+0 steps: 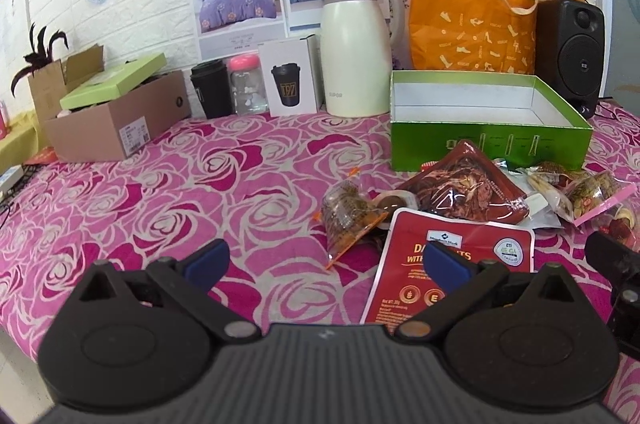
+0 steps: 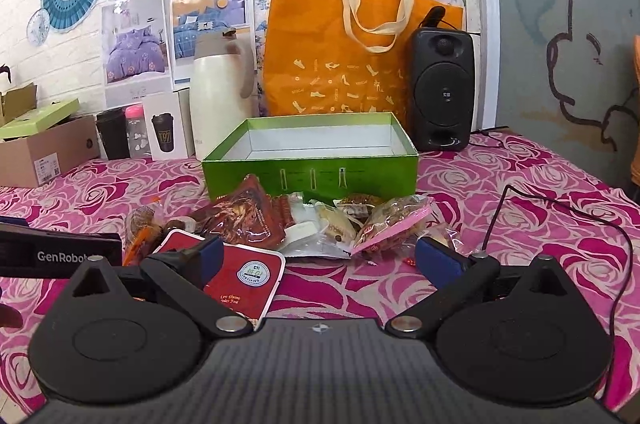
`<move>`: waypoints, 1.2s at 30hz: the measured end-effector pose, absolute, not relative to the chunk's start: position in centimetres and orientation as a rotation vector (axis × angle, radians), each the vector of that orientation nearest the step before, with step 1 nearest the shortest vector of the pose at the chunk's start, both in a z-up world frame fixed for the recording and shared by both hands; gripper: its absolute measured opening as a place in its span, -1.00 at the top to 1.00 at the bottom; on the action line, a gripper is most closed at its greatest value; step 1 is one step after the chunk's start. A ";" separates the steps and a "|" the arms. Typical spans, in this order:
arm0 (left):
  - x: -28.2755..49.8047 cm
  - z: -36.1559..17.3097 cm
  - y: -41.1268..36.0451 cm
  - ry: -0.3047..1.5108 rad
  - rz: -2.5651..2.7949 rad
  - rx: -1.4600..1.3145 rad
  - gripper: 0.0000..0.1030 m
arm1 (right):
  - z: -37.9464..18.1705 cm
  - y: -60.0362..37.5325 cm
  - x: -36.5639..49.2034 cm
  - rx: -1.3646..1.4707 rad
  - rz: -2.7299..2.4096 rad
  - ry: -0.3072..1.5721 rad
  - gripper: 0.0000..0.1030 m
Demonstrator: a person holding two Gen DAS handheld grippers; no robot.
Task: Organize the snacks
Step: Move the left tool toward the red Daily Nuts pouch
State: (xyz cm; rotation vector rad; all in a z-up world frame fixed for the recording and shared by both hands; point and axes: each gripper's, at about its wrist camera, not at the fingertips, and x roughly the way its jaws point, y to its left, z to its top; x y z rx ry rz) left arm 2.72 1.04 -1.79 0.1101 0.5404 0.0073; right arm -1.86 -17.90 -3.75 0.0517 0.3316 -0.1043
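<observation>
Broadly: desk [image 1: 200, 184] under pink rose-print cloth. Orange tote bag [image 2: 340, 64] against wall, black speaker [image 2: 442, 88] beside it. Green box [image 2: 310, 160] open, nothing seen inside, in front of bag. Snack packets heaped just in front of box: dark brown pouch [image 1: 468, 184], red flat packet [image 1: 452, 260] nearest, pink-edged nut bag [image 2: 394, 220], small clear orange-trimmed bag [image 1: 348, 216]. Left gripper [image 1: 324, 260] jaws spread wide, holding nothing; right gripper [image 2: 318, 256] likewise, above cloth near heap.
</observation>
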 end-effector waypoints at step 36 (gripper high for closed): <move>3.6 -4.5 3.5 0.587 -0.008 0.006 -0.99 | -4.5 -18.6 -1.7 0.128 -0.132 0.323 -1.00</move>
